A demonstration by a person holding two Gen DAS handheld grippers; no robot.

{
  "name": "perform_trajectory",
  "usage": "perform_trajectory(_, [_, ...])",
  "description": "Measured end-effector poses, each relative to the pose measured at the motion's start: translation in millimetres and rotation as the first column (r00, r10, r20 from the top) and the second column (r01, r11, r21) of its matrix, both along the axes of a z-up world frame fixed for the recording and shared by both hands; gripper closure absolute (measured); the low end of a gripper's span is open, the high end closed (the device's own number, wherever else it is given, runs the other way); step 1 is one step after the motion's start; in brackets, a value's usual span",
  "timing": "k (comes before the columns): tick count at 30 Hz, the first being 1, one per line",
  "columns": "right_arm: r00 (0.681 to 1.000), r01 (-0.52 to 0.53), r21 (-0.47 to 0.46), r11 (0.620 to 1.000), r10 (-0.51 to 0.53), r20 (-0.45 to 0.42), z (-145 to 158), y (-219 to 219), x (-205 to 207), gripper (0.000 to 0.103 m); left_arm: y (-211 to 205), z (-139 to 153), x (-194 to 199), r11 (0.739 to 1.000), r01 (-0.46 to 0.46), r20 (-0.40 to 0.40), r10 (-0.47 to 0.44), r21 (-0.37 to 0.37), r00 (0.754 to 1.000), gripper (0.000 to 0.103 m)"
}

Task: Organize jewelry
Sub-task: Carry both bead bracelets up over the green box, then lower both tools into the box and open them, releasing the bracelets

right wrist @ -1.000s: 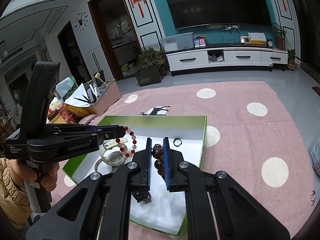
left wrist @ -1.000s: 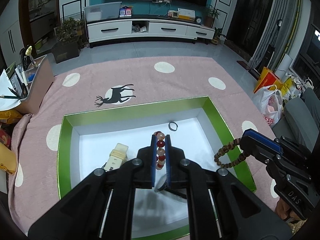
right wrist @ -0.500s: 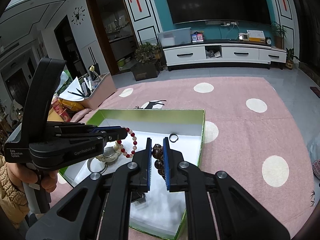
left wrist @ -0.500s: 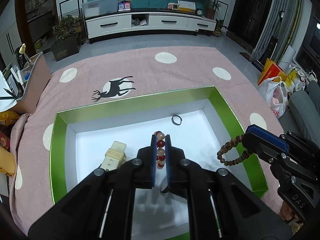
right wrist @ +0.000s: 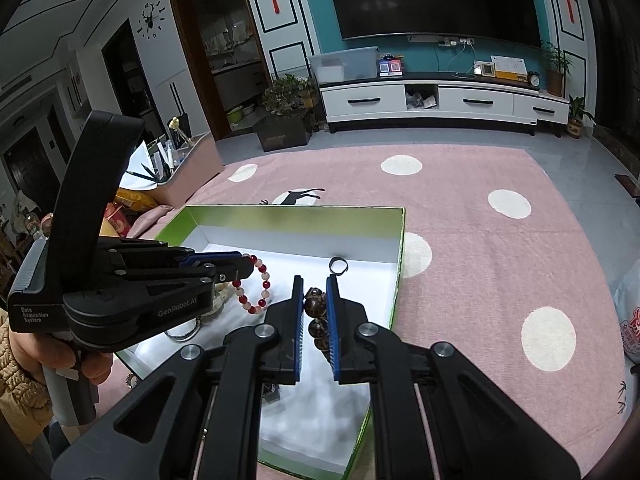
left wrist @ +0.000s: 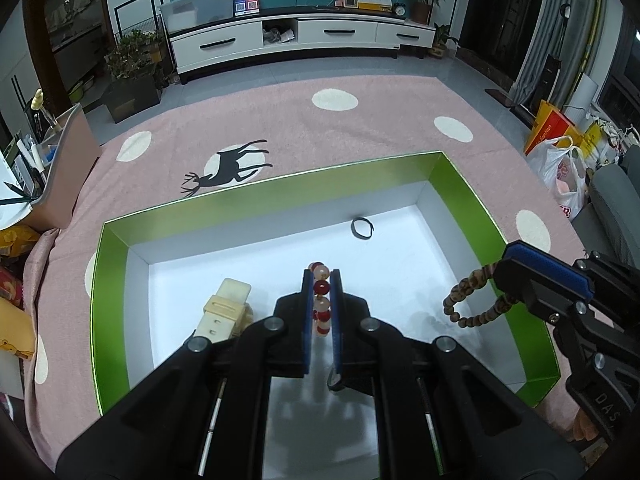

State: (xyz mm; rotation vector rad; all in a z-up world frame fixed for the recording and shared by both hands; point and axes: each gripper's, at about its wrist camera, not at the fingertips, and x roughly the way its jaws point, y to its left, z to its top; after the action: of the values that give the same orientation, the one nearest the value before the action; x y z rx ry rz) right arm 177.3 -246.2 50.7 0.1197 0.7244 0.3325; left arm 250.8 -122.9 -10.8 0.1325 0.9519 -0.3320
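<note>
Left tool: While it hangs over the box, the black left gripper [left wrist: 321,276] with blue pads is clamped on a bracelet of red and pale pink round beads [right wrist: 256,285], which dangles clear of the floor of the box.
Right tool: the black right gripper [right wrist: 316,286], likewise blue-padded, is closed tight on a bracelet of dark brown wooden beads [left wrist: 468,300], held above the box's right side.
Holder: a person's hand [right wrist: 60,360] in a tan knitted sleeve grips the left handle.
Box: a shallow rectangular cardboard box with green walls [left wrist: 248,196] and white floor sits on a pink rug with cream dots [left wrist: 400,120].
Inside: a cream plastic clasp-like piece [left wrist: 224,310] near the left wall; a small dark ring [left wrist: 361,227] lies toward the far wall.
Beyond: a white television cabinet [left wrist: 304,40] against a teal wall.
</note>
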Motion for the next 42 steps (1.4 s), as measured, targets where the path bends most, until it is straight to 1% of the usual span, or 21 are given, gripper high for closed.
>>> perform_trajectory(26, [1.000, -0.007, -0.038, 0.999, 0.006, -0.023, -9, 7, 2, 0.093, -4, -12, 3, 0.998, 0.003, -0.011, -0.002, 0.059, 1.000, 0.096])
perform_trajectory(36, [0.999, -0.001, -0.037, 0.999, 0.000, -0.033, -10, 7, 3, 0.091, -4, -13, 1, 0.996, -0.003, -0.006, 0.003, 0.087, 1.000, 0.095])
perform_trajectory(38, [0.999, 0.002, -0.029, 1.000, -0.003, -0.033, -9, 5, 2, 0.086, -4, -11, 0, 0.996, -0.005, -0.002, 0.006, 0.086, 1.000, 0.092])
perform_trajectory(39, [1.000, 0.006, -0.028, 1.000, -0.006, -0.029, -8, 4, 1, 0.085, -4, -9, -1, 0.996, -0.008, 0.002, 0.008, 0.087, 1.000, 0.089])
perform_trajectory(40, [1.000, 0.008, -0.028, 1.000, -0.008, -0.027, -7, 4, 1, 0.082, -4, -8, -2, 0.996, -0.010, 0.007, 0.009, 0.089, 1.000, 0.081])
perform_trajectory(41, [1.000, 0.012, -0.026, 1.000, -0.013, -0.024, -5, 2, -1, 0.079, -4, -5, -4, 0.996, -0.009, 0.012, 0.008, 0.088, 1.000, 0.076])
perform_trajectory(42, [1.000, 0.015, -0.021, 1.000, -0.015, -0.021, -4, 1, -3, 0.075, -4, -2, -7, 0.996, -0.006, 0.024, 0.004, 0.087, 1.000, 0.066])
